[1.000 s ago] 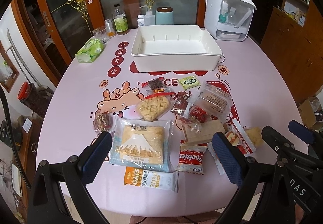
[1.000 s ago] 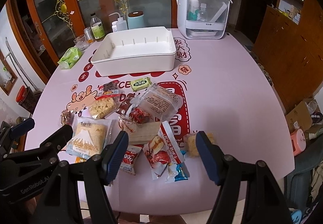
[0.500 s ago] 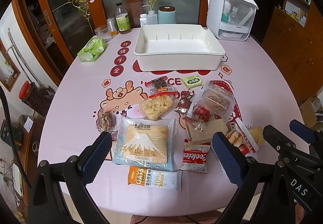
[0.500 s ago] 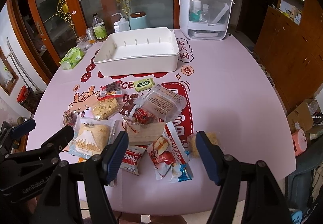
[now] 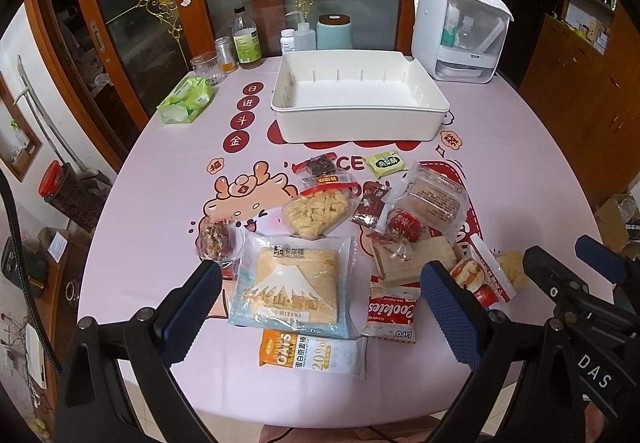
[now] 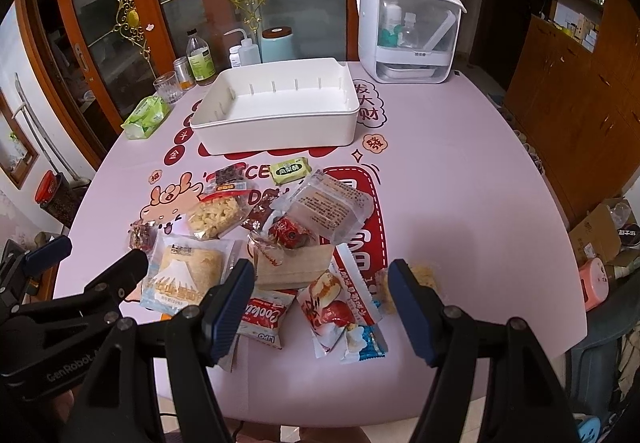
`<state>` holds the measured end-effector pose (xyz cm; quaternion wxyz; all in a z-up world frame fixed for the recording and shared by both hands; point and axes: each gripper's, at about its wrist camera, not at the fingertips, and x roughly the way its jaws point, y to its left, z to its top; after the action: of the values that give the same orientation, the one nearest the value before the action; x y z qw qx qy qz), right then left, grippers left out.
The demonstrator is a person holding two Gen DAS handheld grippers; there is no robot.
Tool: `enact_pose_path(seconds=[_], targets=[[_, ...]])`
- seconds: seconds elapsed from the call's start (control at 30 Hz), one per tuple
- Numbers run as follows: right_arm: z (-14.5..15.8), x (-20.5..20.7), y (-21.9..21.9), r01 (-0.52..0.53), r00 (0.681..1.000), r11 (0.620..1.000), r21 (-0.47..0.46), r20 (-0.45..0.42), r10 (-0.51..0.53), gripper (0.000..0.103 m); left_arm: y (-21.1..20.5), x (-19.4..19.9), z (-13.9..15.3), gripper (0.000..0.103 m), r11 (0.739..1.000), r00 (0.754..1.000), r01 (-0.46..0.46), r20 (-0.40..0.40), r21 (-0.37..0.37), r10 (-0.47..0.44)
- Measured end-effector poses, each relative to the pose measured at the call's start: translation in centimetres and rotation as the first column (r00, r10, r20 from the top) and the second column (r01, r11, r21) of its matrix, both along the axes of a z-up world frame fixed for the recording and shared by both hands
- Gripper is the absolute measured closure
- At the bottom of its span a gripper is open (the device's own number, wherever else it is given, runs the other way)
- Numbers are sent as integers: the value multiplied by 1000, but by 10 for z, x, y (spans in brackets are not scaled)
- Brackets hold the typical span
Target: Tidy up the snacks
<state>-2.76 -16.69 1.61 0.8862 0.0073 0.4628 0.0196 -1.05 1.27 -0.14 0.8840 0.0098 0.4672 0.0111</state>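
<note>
Both claws released, holding nothing: left claw above the cake pack, right claw above the red-white packet; white bin behind.

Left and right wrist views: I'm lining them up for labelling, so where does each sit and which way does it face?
Left wrist: behind the open left claw, above the near table edge, facing the snacks and the bin; the right claw shows at right.
Right wrist: behind the open right claw, further right, facing the same way; the left claw shows at left.
Shared: bin, Fuji bread pack, Cookies pack.
</note>
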Motion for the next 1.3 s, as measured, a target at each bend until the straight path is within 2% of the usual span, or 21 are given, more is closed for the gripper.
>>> enact_pose_path(seconds=[0.8,1.13,1.3], targets=[[6,4,18,-10,1000,1000,17,20,10,33,23,11,14,4,1000,1000,-3,10,14,3],[-6,21,44,-137,990,989,56,-16,138,33,61,25,6,4,999,998,-50,-38,-13,50],[-24,27,53,-193,979,981,37,-53,194,33,88,36,-8,4,997,996,-72,-56,38,74]])
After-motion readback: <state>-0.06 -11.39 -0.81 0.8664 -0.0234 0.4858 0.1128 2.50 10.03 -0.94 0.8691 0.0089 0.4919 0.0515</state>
